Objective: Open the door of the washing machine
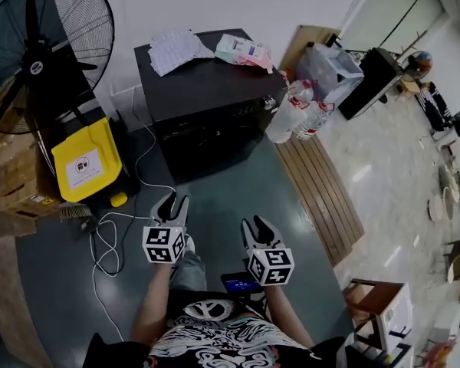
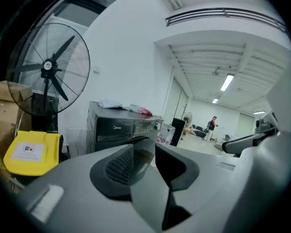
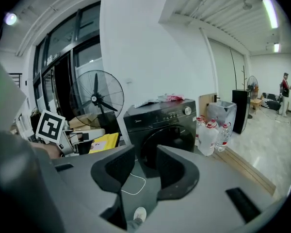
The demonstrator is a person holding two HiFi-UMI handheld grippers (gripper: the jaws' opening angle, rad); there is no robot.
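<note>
left fingers (image 2: 117, 168) stand apart with nothing between them; the left gripper (image 1: 171, 201) sits low and centre-left in the head view. right fingers (image 3: 111, 171) are apart too and empty, on the right gripper (image 1: 257, 225) at lower centre. the washer (image 1: 207, 117) stands upper centre, ahead of both and well apart, its round door (image 3: 175, 135) shut and facing them. the left gripper looks nearer, yet the right gripper view lines up squarely with the door.

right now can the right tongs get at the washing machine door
Probably not yet: the right tongs, open and empty, hang well short of the door. Only floor lies between, so stepping closer should do it.
</note>
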